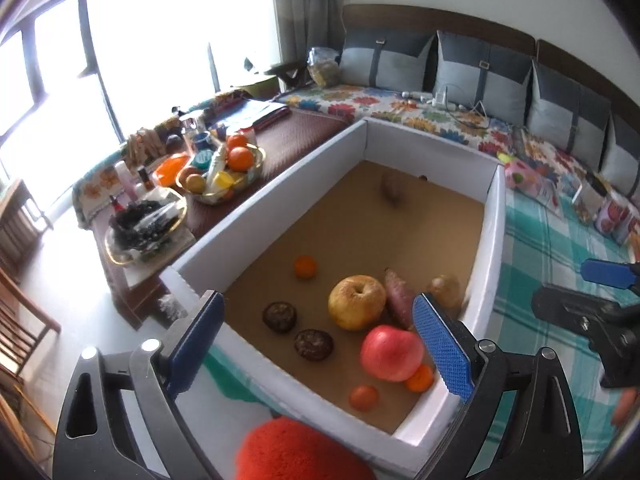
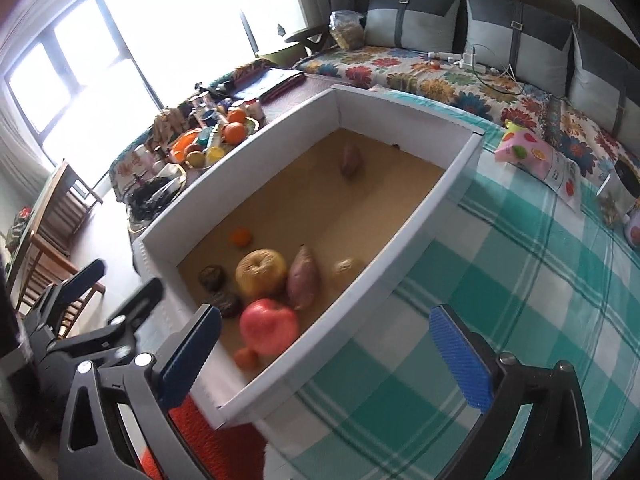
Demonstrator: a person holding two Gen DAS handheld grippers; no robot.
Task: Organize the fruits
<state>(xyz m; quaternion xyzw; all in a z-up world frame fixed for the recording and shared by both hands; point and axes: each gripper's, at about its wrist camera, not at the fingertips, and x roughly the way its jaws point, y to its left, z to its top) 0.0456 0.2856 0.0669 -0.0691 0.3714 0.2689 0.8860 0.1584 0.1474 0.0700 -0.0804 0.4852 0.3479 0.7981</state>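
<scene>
Sweet potato [image 2: 303, 283] upright-slanted beside yellow apple [image 2: 261, 273], tip toward far wall

- The box [image 1: 486, 216] is open on top; its white walls bar any sideways way in.
- The far half of its floor is bare but for one sweet potato [image 1: 391, 189].
- The near right corner is crowded: red apple [image 1: 391, 353], yellow apple [image 1: 356, 301], oranges and a sweet potato lie touching or close together.
- The checked cloth [image 2: 520, 280] right of the box lies clear.
- The table [image 1: 304, 136] to the left is cluttered.
</scene>
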